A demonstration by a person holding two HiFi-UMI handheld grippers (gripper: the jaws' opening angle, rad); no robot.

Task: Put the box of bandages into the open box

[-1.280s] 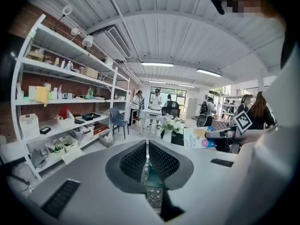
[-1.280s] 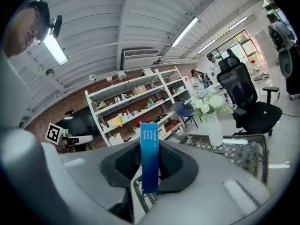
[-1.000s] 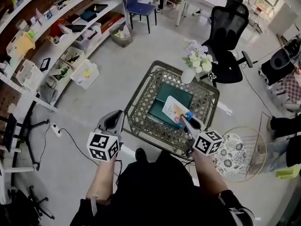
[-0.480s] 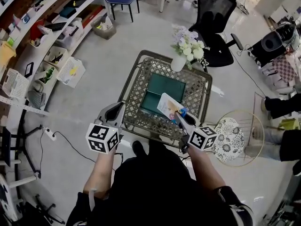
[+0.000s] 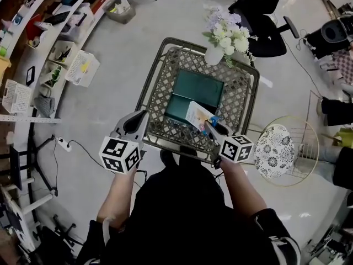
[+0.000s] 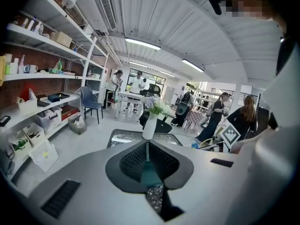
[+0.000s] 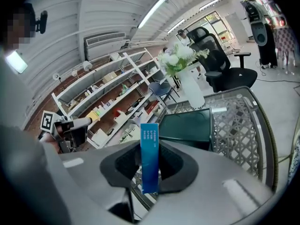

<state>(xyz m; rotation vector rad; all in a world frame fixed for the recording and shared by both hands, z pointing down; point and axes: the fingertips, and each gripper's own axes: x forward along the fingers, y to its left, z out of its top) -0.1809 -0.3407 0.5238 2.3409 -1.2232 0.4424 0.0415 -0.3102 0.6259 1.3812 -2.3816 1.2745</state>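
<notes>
The carry step is in hand: the right tool (image 5: 210, 128) is clamped on the box of bandages (image 5: 198, 116), its jaws partly apart and pressing the flat faces, so that the blue narrow edge stands upright between them in the right gripper view. In the head view the box of bandages hangs over the lattice-topped desk (image 5: 160, 95), at about 5 o'clock from the dark green open box (image 5: 196, 87) and overlapping its near right corner. The left tool (image 5: 138, 118) hovers at the desk's 8 o'clock edge, its jaws together and holding nothing. A vase of flowers (image 5: 216, 53) stands at the desk's 12 o'clock rim. The next move likely calls for carrying the package toward 11 o'clock over the opening, lowering it in, then letting go.
</notes>
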